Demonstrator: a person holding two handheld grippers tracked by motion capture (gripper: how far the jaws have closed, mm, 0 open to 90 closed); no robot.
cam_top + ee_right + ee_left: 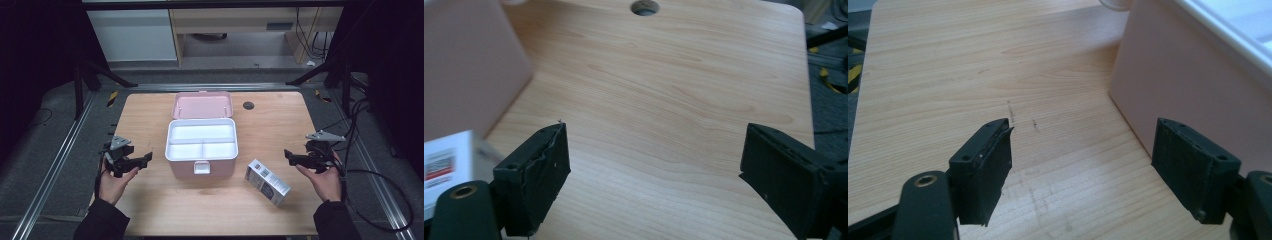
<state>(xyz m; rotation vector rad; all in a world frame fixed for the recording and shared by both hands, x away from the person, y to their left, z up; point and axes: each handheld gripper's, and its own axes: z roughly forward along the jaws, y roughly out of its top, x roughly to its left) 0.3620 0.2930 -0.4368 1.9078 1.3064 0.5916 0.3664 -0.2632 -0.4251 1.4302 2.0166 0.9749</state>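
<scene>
Left gripper [134, 162]: held in left hand [112, 184], palm up, jaws wide apart, nothing between. Right gripper [296, 157]: in right hand [327, 182], jaws apart, empty, apparently pointing inward. Dark sleeves at both forearms.

Black tools [131, 162], grey three-cornered plates, trailing cables, dark sleeves [102, 222]

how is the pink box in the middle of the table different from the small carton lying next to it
The pink box stands open with its lid tipped back, showing a white tray; the small carton is closed. The box is much larger than the carton. The box sits square to the table edge; the carton lies askew. Both rest on the table, untouched.
</scene>
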